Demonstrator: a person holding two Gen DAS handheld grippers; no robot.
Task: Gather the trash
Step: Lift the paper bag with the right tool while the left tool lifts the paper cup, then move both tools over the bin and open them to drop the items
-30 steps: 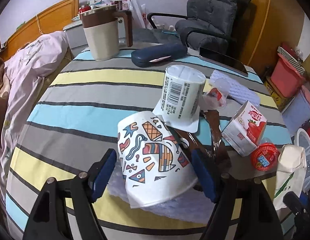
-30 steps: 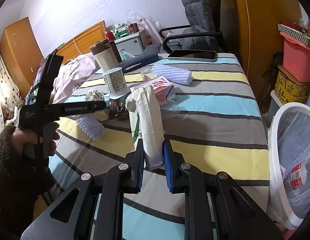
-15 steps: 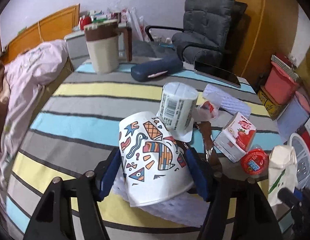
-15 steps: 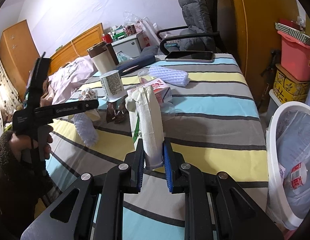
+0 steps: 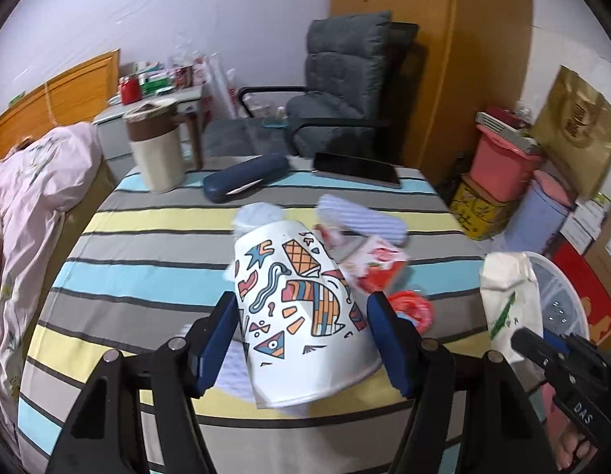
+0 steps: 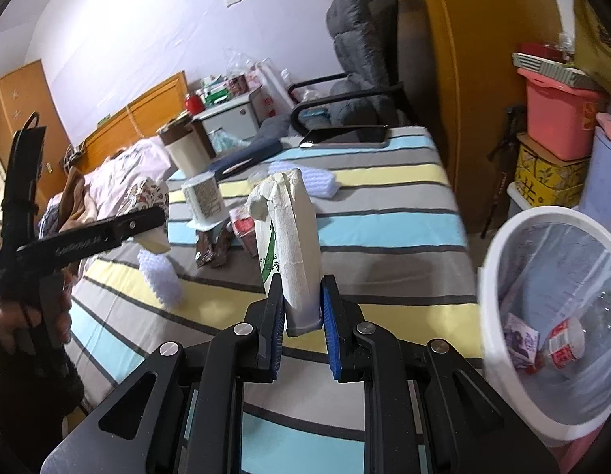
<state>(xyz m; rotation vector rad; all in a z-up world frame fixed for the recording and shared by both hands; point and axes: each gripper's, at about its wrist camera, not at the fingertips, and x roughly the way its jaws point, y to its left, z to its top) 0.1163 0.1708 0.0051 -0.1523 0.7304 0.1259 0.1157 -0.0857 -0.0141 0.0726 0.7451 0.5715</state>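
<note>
My left gripper is shut on a white paper cup with a colourful pattern, lying tilted and lifted above the striped table. The right gripper is shut on a crumpled white carton with green print, held upright over the table's near edge. That carton also shows at the right of the left wrist view. A white mesh bin stands at the right, with a small bottle and a wrapper inside. On the table lie an upturned yoghurt pot, a strawberry milk carton and a red lid.
A brown wrapper and two white foam nets lie on the table. At its far end are a beige jug, a blue case and a tablet. A grey chair stands behind, storage boxes at the right.
The left gripper's jaws closed onto the patterned cup and raised it off the table, revealing the foam net beneath. The right gripper drifted slightly with the carton, bringing the bin closer.
</note>
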